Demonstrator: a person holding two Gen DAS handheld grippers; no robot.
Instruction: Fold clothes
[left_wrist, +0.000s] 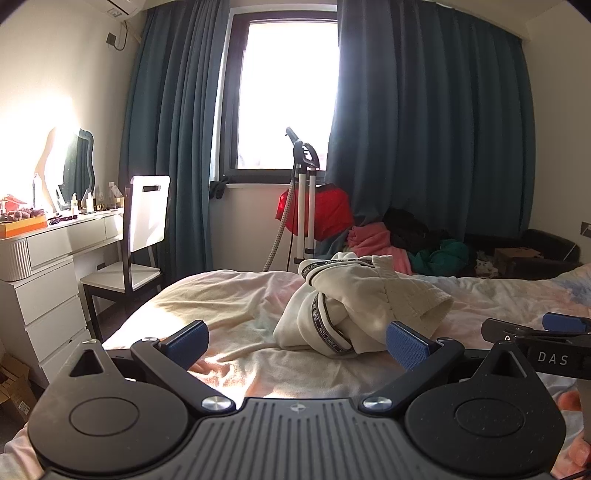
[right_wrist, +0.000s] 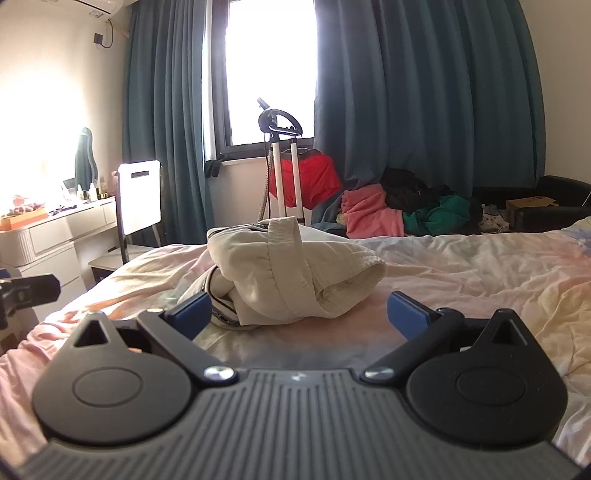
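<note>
Nearest the lens in each wrist view sits that gripper's own black body, and just past it the cream garment lies in a loose heap on the bed, bunched and rolled over itself, with a dark printed band winding across its front. From the left gripper the heap sits at about 12 o'clock, just ahead of the blue pads; from the right gripper it sits at 11 to 12 o'clock, equally close. Both grippers stand spread wide and hold nothing; neither pad visibly touches the cloth.

As a judgement on progress: no flat panel, squared edge or tidy stack shows anywhere, so this garment is not folded as it lies. It would need to be opened out and smoothed before any fold could hold.

Farther out, at 1 to 2 o'clock beyond the bed, a pile of clothes in pink, green and black lies against the blue curtain; whether it belongs to the job cannot be told. A garment steamer stands at 12 o'clock under the window, and a white chair at 10 o'clock.
</note>
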